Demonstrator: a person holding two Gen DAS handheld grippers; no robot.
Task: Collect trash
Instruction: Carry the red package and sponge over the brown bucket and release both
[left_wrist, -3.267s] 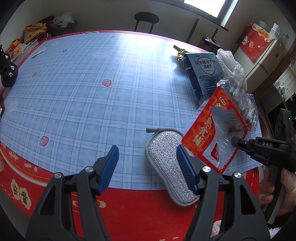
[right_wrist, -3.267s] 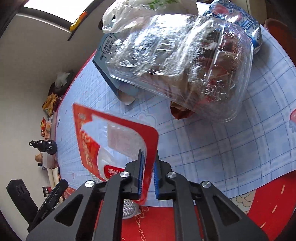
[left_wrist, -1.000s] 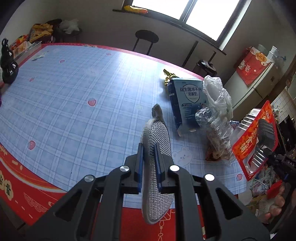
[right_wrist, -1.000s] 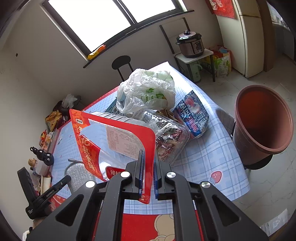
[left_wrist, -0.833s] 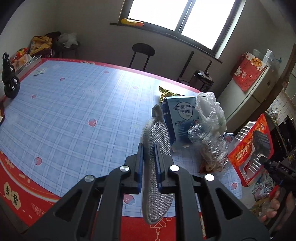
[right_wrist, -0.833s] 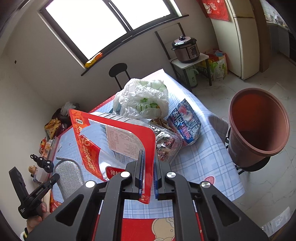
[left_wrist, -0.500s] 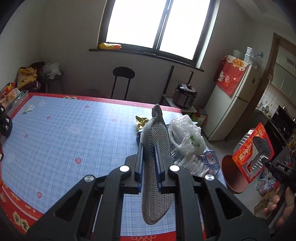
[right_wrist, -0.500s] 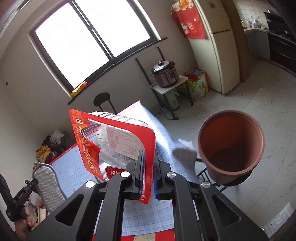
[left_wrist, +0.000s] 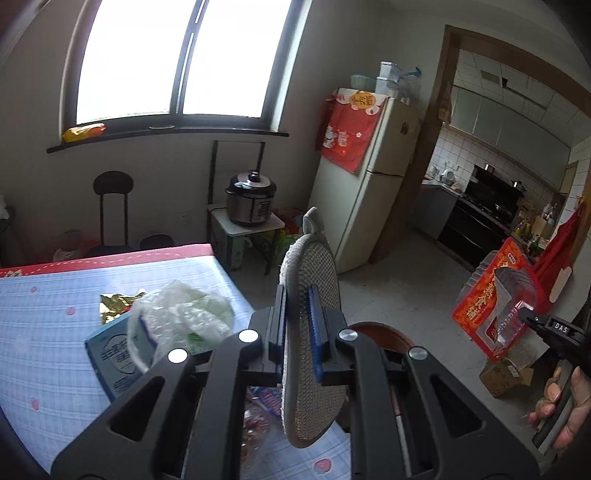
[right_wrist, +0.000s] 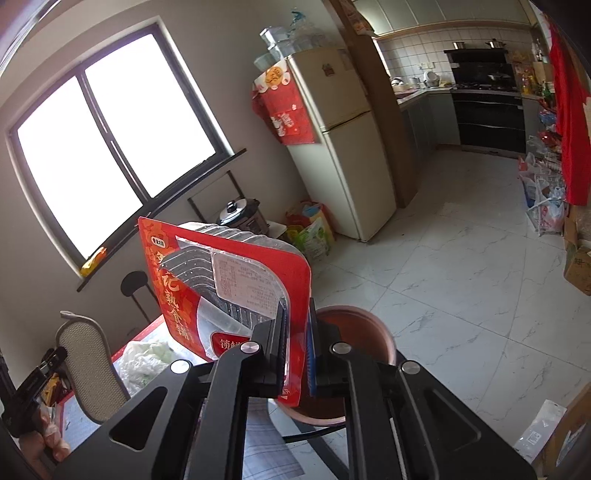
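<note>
Trash in both claws, two pieces up in the air! One scrubber (left_wrist: 310, 332) is clamped in the left gripper (left_wrist: 298, 328), long axis upright, loop end on top. One red tray pack (right_wrist: 229, 284) is pinched by its lower corner in the right gripper (right_wrist: 297, 350), standing tall, tilted left. One brown bin (right_wrist: 365, 332) sits just beyond. One white bag (left_wrist: 181, 314) lies on the table (left_wrist: 44, 332).

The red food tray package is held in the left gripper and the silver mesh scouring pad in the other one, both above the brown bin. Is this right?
Not quite: the sides are swapped. The right wrist view shows the right gripper shut on the red food tray package, and the left wrist view shows the left gripper shut on the silver mesh scouring pad. The brown bin lies below.
</note>
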